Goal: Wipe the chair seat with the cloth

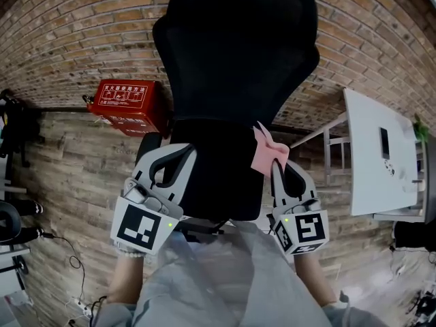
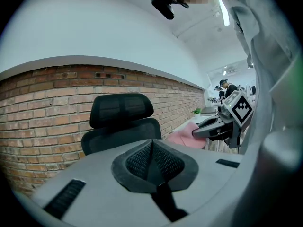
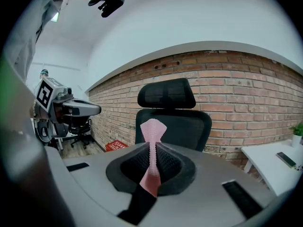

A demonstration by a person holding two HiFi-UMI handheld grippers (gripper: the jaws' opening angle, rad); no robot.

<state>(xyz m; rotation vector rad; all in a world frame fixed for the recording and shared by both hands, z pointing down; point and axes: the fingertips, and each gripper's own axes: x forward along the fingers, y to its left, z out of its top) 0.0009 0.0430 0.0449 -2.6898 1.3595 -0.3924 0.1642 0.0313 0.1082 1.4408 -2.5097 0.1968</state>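
The right claw (image 1: pixel 275 161) is clamped on a pink cloth (image 1: pixel 266 145). In the right gripper view a narrow fold of it runs between the two jaws, and the free end opens like a small fan in front of them. The left claw (image 1: pixel 176 157) is closed with nothing inside, and it hangs over the left part of the chair seat (image 1: pixel 216 182). The cloth is held over the right edge of the seat, in front of the backrest (image 1: pixel 235 53); whether it touches the seat, I cannot tell. The cloth looks thin, soft and very light, so it will probably fold and bunch when it is dragged. I think a hold near its middle is best, so that a wide free part can lie flat on the seat.
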